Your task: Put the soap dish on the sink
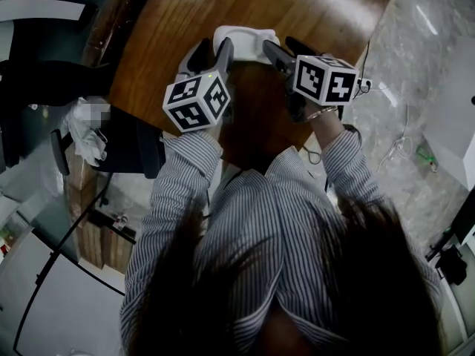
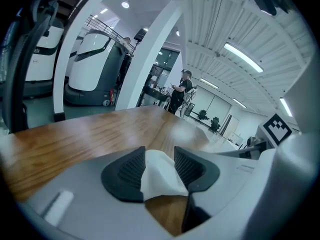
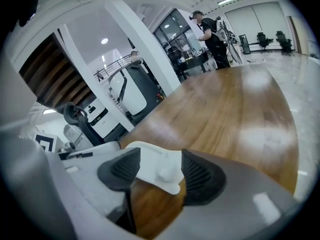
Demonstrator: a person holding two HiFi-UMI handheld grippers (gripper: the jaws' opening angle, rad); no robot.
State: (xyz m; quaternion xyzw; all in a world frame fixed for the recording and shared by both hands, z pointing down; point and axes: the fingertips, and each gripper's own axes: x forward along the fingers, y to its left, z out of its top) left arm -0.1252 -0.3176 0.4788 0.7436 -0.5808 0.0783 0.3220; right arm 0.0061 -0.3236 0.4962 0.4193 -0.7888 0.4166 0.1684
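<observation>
The soap dish (image 1: 245,37) is white and sits between both grippers over the brown wooden table (image 1: 312,6). My left gripper (image 1: 211,50) holds its left end and my right gripper (image 1: 286,49) its right end. In the left gripper view the dish (image 2: 157,179) fills the gap between the ribbed black pads (image 2: 125,171) of the left gripper (image 2: 159,151). In the right gripper view the right gripper (image 3: 161,153) has a corner of the dish (image 3: 155,171), with a small knob on it, wedged between its pads. No sink shows in any view.
A dark office chair (image 1: 111,147) stands at the table's left edge. Cables (image 1: 397,143) lie on the pale floor to the right. Far beyond the table a person (image 2: 177,91) stands, and a large white machine (image 2: 95,69) is parked by a white pillar.
</observation>
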